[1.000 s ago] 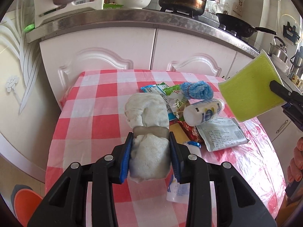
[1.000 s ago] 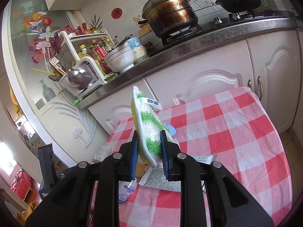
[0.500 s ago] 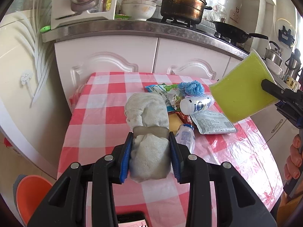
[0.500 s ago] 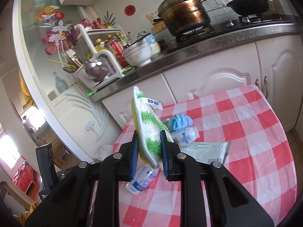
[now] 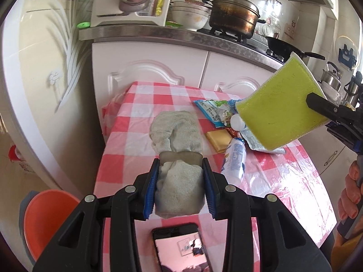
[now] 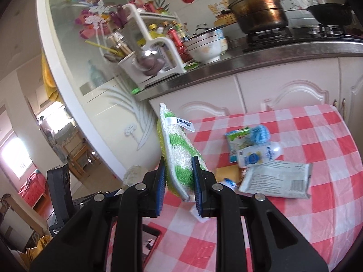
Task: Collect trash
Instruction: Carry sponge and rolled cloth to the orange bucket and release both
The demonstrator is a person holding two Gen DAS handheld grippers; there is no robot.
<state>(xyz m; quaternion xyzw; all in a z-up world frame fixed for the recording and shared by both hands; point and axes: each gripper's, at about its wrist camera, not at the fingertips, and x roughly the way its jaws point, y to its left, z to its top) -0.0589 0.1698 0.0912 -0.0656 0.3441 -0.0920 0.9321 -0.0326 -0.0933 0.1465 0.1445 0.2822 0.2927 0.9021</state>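
Looking along the left gripper, its jaws clamp a grey-white bundled cloth above the red-checked tablecloth, wrappers and small white bottles lying beyond. Along the right gripper, jaws pinch a green-and-white mesh scrubbing pad upright. Both loads look mid-carry; next comes a bin, perhaps the orange tub.

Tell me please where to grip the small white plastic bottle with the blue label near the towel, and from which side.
Grip the white plastic bottle with blue label across the middle of its round body, coming from above. It lies on its side on the checked tablecloth, its near half clear of the other trash.
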